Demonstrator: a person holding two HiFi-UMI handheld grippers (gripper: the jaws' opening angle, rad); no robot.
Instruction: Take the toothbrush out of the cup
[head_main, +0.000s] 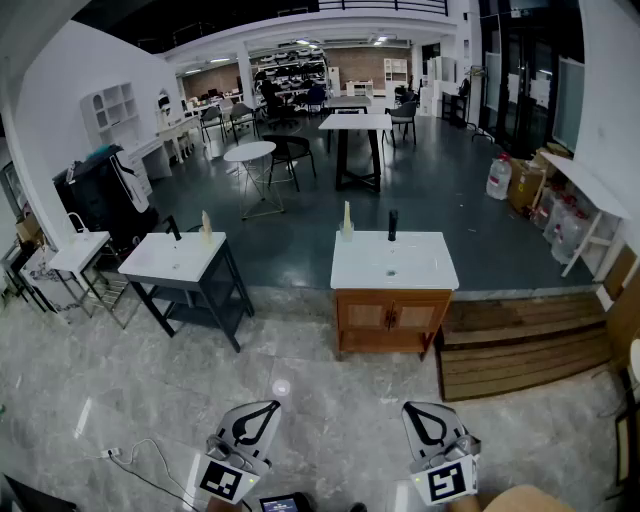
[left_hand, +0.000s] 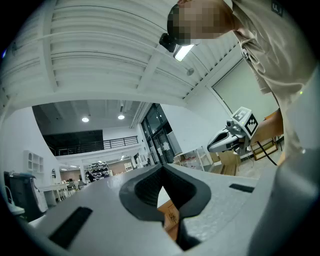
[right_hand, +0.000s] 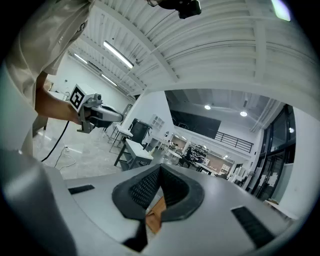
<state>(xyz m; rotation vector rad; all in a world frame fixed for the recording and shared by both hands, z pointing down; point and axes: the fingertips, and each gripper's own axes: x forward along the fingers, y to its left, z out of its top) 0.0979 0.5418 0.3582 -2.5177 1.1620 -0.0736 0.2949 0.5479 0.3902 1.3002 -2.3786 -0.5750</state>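
The left gripper (head_main: 257, 419) and right gripper (head_main: 427, 421) hang empty, jaws pressed together. The toothbrush, probably light and stiff, seems to stand in a pale cup (head_main: 347, 223) on the far washstand (head_main: 396, 268); its upper handle suits pinching.

place: large open-plan office or test hall, not a home. evidence: two washstands, one wooden (head_main: 392, 318), one dark-framed (head_main: 185, 275), standing free on a tiled floor (head_main: 320, 400); high table (head_main: 355, 123), round table (head_main: 249, 152), chairs (head_main: 288, 155); white shelves (head_main: 112, 108); glass doors (head_main: 520, 70); balcony railing (left_hand: 95, 145).
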